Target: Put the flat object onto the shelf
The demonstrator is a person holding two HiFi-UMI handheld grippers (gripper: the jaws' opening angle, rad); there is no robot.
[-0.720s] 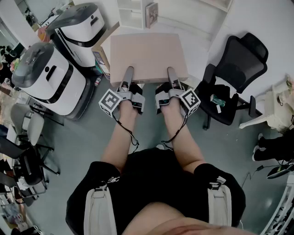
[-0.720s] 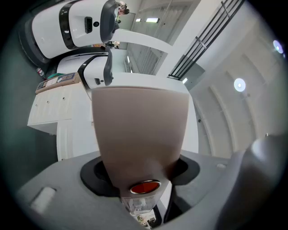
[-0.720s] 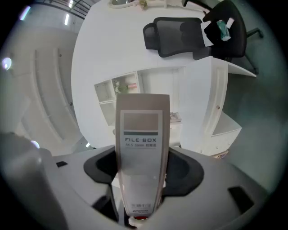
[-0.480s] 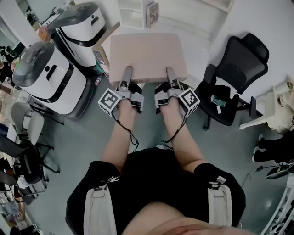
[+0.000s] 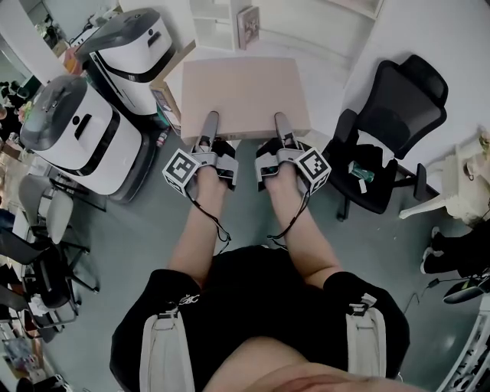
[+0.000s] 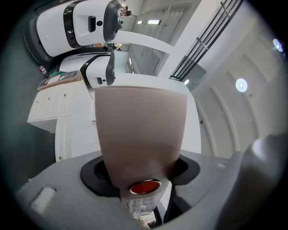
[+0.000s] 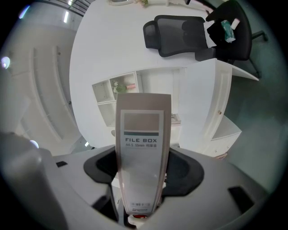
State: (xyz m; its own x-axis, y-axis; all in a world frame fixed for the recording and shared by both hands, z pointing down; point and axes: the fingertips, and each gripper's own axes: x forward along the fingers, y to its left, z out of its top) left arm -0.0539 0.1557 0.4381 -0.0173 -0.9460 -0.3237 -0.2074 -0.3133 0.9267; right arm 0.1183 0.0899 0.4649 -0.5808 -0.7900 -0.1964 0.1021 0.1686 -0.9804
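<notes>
The flat object is a tan file box, held level in front of me above the floor. My left gripper is shut on its near edge at the left. My right gripper is shut on the same edge at the right. In the left gripper view the box's plain tan face fills the space between the jaws. The right gripper view shows its labelled spine clamped between the jaws. The white shelf stands just beyond the box, and its cubbies appear past the spine.
Two large white-and-grey machines stand to the left, close to the box's left edge. A black office chair sits at the right. Small chairs are at the far left. A framed item leans in the shelf.
Both grippers and the file box have moved slightly forward toward the shelf. The grip on the box is unchanged.
</notes>
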